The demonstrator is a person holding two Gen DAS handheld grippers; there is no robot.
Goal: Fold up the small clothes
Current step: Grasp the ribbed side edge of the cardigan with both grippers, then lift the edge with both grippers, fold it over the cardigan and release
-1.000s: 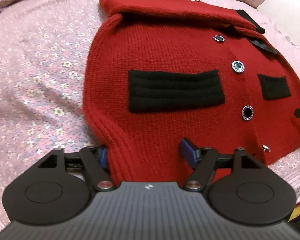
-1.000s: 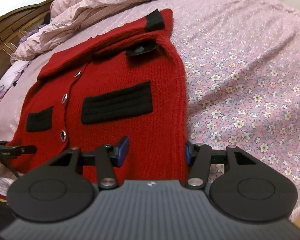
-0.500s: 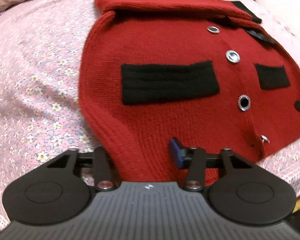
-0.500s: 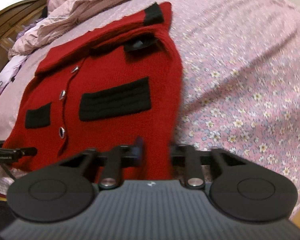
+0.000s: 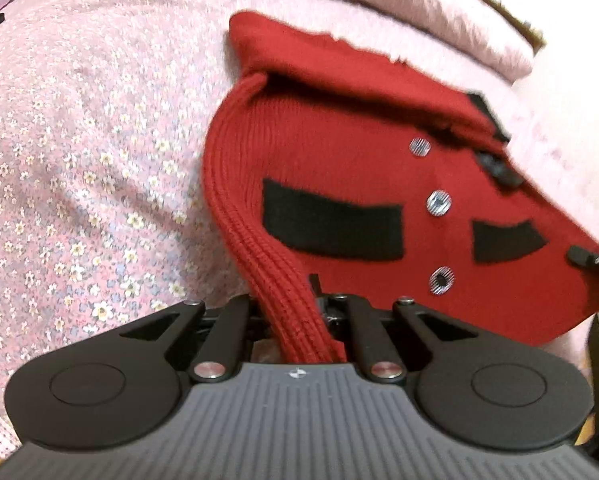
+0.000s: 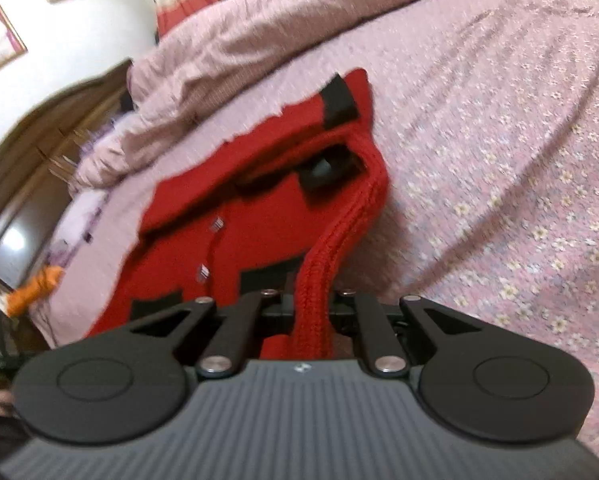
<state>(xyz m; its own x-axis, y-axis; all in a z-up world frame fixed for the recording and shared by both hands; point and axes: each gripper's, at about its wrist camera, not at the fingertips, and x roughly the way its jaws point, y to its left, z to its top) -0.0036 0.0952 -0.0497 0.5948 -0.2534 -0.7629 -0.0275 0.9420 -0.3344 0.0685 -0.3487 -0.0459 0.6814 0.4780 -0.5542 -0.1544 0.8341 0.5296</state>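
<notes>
A small red knit cardigan [image 5: 339, 152] with black pocket bands and silver buttons lies on the floral bedsheet [image 5: 79, 160]. My left gripper [image 5: 295, 316] is shut on the ribbed left edge of its hem, which rises off the bed into the jaws. In the right wrist view the same cardigan [image 6: 235, 236] lies left of centre, and my right gripper [image 6: 311, 312] is shut on the ribbed right edge of the hem, lifted likewise. A black-cuffed sleeve [image 6: 339, 96] is folded across the top. The other gripper's tip [image 5: 591, 260] shows at the cardigan's right edge.
A bunched pink quilt [image 6: 259, 28] lies along the far side of the bed. A dark wooden headboard [image 6: 39, 152] stands at the left in the right wrist view, with an orange thing [image 6: 35, 288] beside the bed edge. Open floral sheet [image 6: 519, 200] stretches to the right.
Both grippers went from open around the hem's corners to shut on them. Both have since risen, pulling the ribbed edges up off the bed.
</notes>
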